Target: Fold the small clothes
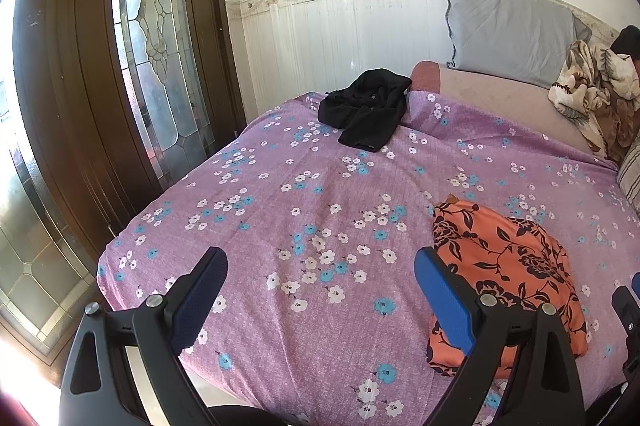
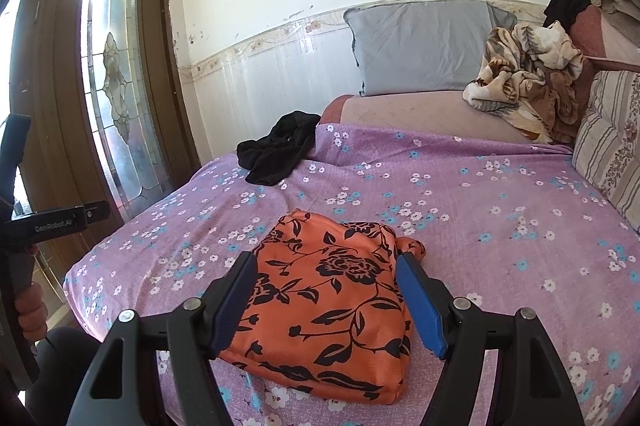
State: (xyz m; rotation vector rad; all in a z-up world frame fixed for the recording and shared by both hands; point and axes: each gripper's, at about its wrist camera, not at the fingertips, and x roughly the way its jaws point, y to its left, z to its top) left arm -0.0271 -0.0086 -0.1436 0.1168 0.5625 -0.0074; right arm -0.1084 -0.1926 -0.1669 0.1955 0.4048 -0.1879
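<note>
A folded orange garment with black flowers (image 2: 332, 302) lies near the front edge of the bed; it also shows in the left wrist view (image 1: 508, 278). A crumpled black garment (image 1: 366, 108) lies at the far left of the bed, also in the right wrist view (image 2: 278, 148). My left gripper (image 1: 320, 296) is open and empty above the purple floral sheet (image 1: 280, 210), left of the orange garment. My right gripper (image 2: 326, 300) is open, its fingers either side of the orange garment, just above it.
A grey pillow (image 2: 424, 46) leans on the back wall. A crumpled beige blanket (image 2: 524, 74) and a striped cushion (image 2: 612, 150) lie at the right. A wooden door with stained glass (image 1: 152, 38) stands left of the bed.
</note>
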